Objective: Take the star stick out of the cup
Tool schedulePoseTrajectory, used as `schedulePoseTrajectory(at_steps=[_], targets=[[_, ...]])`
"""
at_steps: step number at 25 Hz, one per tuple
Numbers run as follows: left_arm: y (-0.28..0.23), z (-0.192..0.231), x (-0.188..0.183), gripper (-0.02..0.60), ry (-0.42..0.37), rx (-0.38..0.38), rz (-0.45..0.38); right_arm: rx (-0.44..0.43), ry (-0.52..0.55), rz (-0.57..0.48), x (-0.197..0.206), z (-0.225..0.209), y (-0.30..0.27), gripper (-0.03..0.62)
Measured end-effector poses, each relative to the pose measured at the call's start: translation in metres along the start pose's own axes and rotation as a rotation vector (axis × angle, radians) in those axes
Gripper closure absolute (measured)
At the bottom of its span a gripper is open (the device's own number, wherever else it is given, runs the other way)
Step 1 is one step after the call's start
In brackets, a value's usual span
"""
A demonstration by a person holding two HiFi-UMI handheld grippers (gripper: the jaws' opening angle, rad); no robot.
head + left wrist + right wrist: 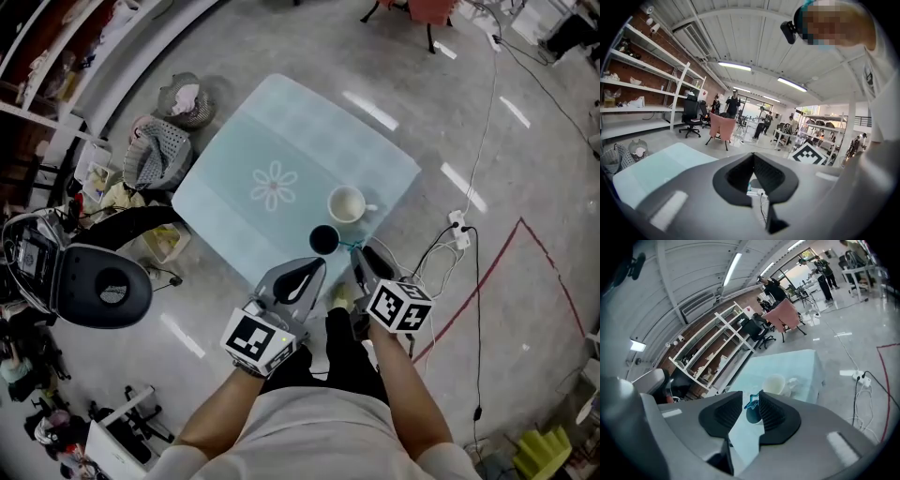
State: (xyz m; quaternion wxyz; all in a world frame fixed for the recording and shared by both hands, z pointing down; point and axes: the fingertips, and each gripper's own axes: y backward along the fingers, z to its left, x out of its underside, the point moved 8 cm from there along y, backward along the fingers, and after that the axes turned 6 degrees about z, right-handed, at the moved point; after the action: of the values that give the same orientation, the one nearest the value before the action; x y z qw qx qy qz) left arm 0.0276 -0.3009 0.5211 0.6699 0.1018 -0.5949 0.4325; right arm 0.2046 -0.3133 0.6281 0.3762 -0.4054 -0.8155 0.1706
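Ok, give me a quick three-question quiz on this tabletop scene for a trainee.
1. True or false: the left hand-held gripper has something between its jaws.
2. Which stands nearer the person on the table: A, the white mug, or B, the dark cup?
3. Fill in: the blue ___ of the star stick shows between the jaws of the right hand-held gripper.
Key: 1 false; 2 B; 3 star.
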Motion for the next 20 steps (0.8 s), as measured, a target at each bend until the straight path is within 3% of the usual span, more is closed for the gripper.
schedulePoseTrajectory(at_steps=[9, 12, 20], targets=[[-0.003, 0.012, 0.007, 0.575, 0.039, -0.037, 0.007, 0.016, -0.065, 0.09, 0.001, -0.014, -0.022, 0.508], [0.002, 0.015, 0.005, 0.575, 0.045, -0.048, 0.003, 0.036, -0.033, 0.106, -0.003, -0.009, -0.021, 0.55], [0.021, 0.015, 0.007, 0.575, 0.046, -0.049, -0.03, 0.072, 0.102, 0.097, -0.009, 0.014, -0.004, 0.562]])
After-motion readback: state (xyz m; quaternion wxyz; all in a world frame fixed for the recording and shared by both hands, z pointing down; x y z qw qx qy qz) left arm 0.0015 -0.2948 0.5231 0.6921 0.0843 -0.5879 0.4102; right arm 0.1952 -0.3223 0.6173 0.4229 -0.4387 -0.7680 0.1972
